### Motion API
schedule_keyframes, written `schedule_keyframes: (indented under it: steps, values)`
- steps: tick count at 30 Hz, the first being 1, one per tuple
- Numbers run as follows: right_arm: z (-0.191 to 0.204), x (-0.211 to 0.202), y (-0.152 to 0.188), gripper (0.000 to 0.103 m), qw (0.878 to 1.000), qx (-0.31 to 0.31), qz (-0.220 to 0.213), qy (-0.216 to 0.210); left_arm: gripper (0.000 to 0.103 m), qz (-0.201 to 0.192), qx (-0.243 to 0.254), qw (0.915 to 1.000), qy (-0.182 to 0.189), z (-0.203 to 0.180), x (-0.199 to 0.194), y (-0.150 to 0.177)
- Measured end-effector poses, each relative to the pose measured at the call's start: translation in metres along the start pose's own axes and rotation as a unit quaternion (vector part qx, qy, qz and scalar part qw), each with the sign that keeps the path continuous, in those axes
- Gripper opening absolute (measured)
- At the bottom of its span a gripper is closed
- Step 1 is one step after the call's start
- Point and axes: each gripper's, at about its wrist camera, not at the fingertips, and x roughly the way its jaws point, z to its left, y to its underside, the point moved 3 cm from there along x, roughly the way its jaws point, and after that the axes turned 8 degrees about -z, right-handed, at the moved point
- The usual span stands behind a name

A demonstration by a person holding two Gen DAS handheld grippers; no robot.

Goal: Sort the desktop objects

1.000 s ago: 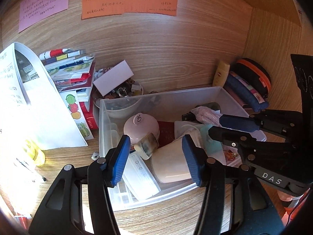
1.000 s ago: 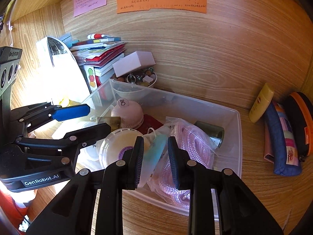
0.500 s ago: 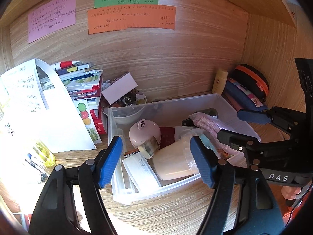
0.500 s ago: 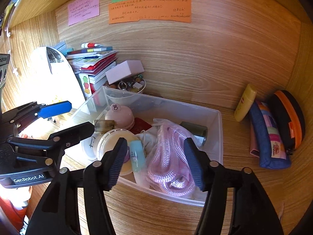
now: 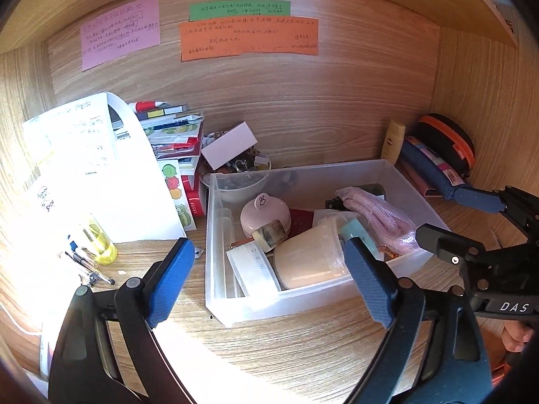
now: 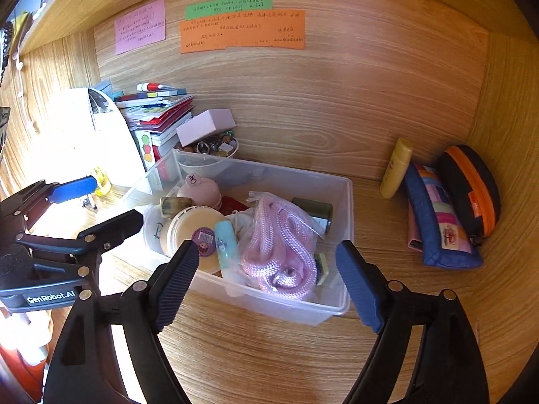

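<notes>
Both tools have pulled back from one clear plastic bin (image 6: 340, 202) on the wooden surface (image 6: 269, 353); left tool (image 5: 269, 282) and right tool (image 6: 266, 276) are opening wide, empty. Inside lie one pink rope (image 6: 283, 245), one cream jar (image 6: 192, 232), one pink round case (image 5: 264, 210). Two zip pouches (image 6: 438, 222) sit apart.

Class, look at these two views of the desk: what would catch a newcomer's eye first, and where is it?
Probably the clear plastic bin mid-desk, crammed with a pink rope, a cream jar and a pink round case. Next, the orange note on the back wall, then the striped pouch and the orange-zipped black case in the right corner.
</notes>
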Motion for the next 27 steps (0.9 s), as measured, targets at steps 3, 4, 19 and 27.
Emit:
schedule_keyframes:
  steps: [3, 4, 19, 27]
  values:
    - [-0.001, -0.006, 0.001, 0.082, 1.0, -0.002, -0.005, 0.0, 0.093, -0.01, 0.004, 0.9999, -0.012, -0.003, -0.008, 0.001]
    - [-0.001, -0.007, 0.002, 0.083, 1.0, -0.002, -0.005, 0.0, 0.093, -0.013, 0.006, 0.9998, -0.015, -0.004, -0.01, 0.002]
    - [-0.016, -0.019, 0.014, 0.084, 0.999, 0.031, -0.001, -0.012, 0.096, -0.026, 0.002, 0.9996, -0.015, -0.019, -0.021, 0.006]
    - [-0.016, -0.018, 0.016, 0.084, 0.999, 0.031, 0.002, -0.01, 0.096, -0.023, 0.002, 0.9995, -0.02, -0.019, -0.018, 0.006]
